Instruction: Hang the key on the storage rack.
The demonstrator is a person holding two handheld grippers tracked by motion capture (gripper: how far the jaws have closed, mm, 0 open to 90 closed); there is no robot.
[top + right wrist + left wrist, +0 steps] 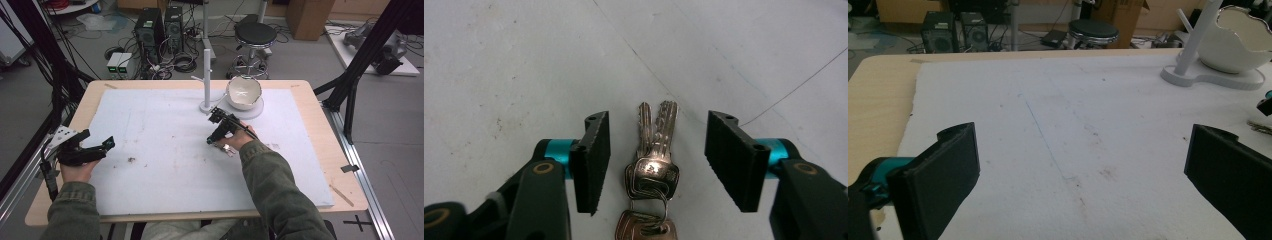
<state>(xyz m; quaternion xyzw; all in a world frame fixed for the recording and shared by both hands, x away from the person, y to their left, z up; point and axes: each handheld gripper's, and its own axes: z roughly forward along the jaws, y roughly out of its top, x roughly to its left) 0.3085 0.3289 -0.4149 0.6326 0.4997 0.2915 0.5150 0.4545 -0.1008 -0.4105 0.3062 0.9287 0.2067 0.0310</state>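
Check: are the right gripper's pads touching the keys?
Apart. The right gripper view shows bare mat on both sides between the right gripper pads and the keys.

overhead forward-down, two low gripper cameras, shared mat (165,150)

Wooden table (320,107), white mat (165,150), keys (651,170), white stand (252,107).

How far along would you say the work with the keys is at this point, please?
Done: the right gripper is lowered over the keys, its fingers on either side. In hand: the grasp; gaps show on both sides. Left: closing and lifting. The left gripper waits open.
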